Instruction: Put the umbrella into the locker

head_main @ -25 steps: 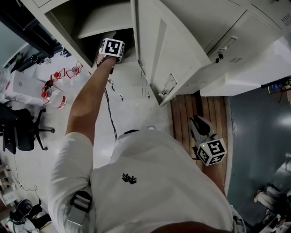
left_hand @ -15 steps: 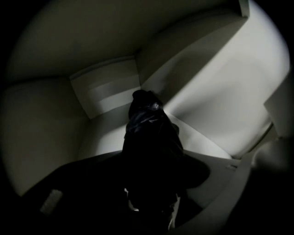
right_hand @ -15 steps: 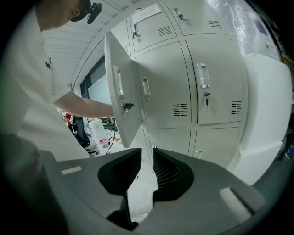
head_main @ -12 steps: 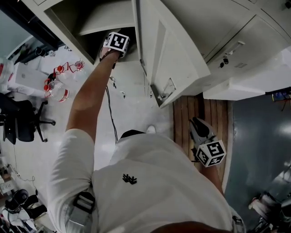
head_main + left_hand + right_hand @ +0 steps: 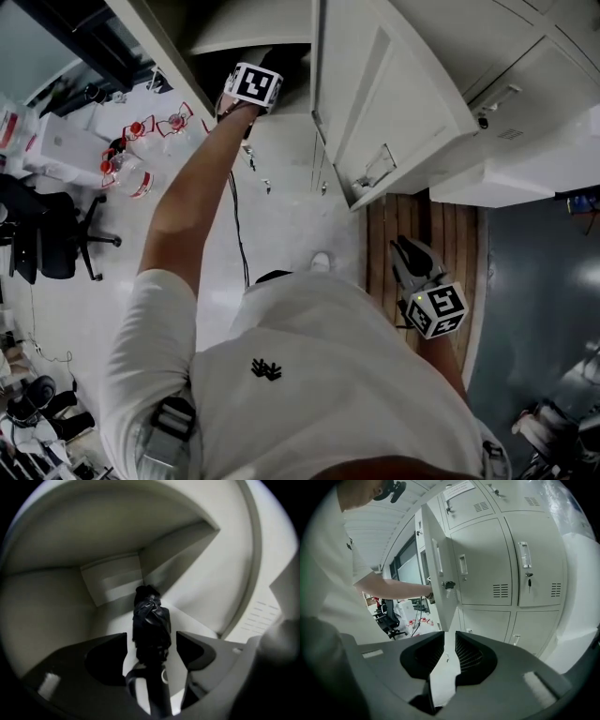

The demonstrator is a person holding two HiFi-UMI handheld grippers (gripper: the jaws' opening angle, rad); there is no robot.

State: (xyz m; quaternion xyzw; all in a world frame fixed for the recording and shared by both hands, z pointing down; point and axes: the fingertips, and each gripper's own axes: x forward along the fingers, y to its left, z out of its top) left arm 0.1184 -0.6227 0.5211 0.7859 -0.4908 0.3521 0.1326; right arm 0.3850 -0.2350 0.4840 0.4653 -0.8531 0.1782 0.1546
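Observation:
A folded black umbrella (image 5: 151,625) lies on the floor of the open locker compartment (image 5: 112,581), its handle end pointing towards me. My left gripper (image 5: 151,639) is reached into that compartment. Its jaws stand either side of the umbrella with a gap on each side, and they are opening. In the head view my left arm stretches up to the locker, and the left gripper (image 5: 267,70) sits at the opening beside the swung-out door (image 5: 394,94). My right gripper (image 5: 410,251) hangs low by my side. The right gripper (image 5: 449,641) holds nothing, its jaws a narrow gap apart.
The open door juts out to the right of my left arm. Closed lockers (image 5: 506,559) fill the wall beyond. Red-capped bottles (image 5: 131,159) and a black office chair (image 5: 52,234) stand to the left. A dark cable (image 5: 239,225) runs over the pale floor, and wooden boards (image 5: 422,225) lie under the right gripper.
My left arm stays reached into the locker opening while the head view has drifted, with the locker and door sliding right in the picture. The right gripper has hardly moved.

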